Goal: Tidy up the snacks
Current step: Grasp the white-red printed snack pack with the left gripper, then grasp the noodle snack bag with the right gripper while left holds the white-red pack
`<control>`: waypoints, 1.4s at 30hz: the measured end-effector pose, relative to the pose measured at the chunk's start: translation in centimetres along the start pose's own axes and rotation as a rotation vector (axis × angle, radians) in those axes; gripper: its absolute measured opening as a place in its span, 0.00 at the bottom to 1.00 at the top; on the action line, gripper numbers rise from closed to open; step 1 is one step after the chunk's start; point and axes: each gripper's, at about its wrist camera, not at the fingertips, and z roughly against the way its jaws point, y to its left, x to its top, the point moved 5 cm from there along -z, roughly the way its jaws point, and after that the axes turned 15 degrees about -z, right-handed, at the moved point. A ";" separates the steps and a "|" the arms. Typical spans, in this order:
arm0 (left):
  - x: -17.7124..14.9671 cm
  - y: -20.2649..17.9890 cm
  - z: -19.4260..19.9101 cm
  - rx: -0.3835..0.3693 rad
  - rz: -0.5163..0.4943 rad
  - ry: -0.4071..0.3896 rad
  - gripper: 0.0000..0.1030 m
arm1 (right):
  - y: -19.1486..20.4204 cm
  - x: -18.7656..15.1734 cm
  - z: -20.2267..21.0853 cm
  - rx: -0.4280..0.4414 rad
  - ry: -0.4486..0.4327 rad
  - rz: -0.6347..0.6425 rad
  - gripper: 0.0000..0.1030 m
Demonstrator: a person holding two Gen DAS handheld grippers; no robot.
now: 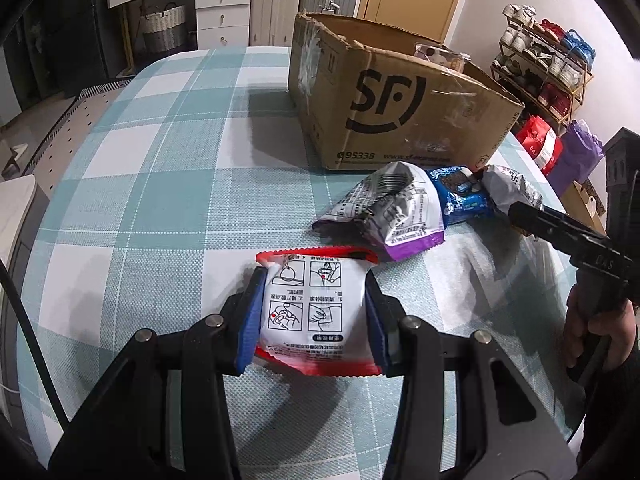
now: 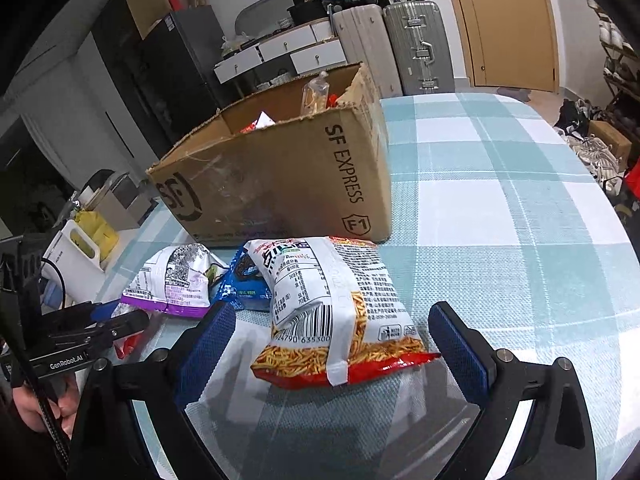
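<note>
My left gripper [image 1: 314, 280] is shut on a white packet with red edges [image 1: 316, 320], its blue pads pressing both sides just above the checked tablecloth [image 1: 180, 184]. In the right wrist view the left gripper [image 2: 120, 324] shows at the left edge. My right gripper [image 2: 330, 316] stands open around a white and red stick-snack bag [image 2: 336, 312], with its pads clear of the bag. From the left wrist view the right gripper [image 1: 520, 214] reaches that bag [image 1: 508, 186]. A purple-edged bag [image 1: 396, 212] [image 2: 176, 280] and a blue packet [image 1: 464, 196] [image 2: 244, 284] lie before the open cardboard box [image 1: 400, 112] [image 2: 280, 184].
The box holds several snacks and stands at the far side of the table [image 2: 500, 200]. A white container [image 2: 76, 252] sits off the table's left edge. Suitcases [image 2: 416, 48], drawers and a shoe rack [image 1: 548, 64] line the room behind.
</note>
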 end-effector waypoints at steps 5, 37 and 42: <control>0.0 0.1 -0.1 0.000 0.007 0.002 0.41 | 0.3 0.2 -0.7 0.019 0.014 0.001 0.94; -0.6 -1.0 4.6 0.001 0.015 -0.048 0.41 | 2.0 -2.8 4.7 0.115 -0.018 -0.019 0.52; -0.2 -1.2 5.6 -0.001 0.010 -0.065 0.41 | 3.4 -2.7 6.4 0.137 -0.035 -0.007 0.52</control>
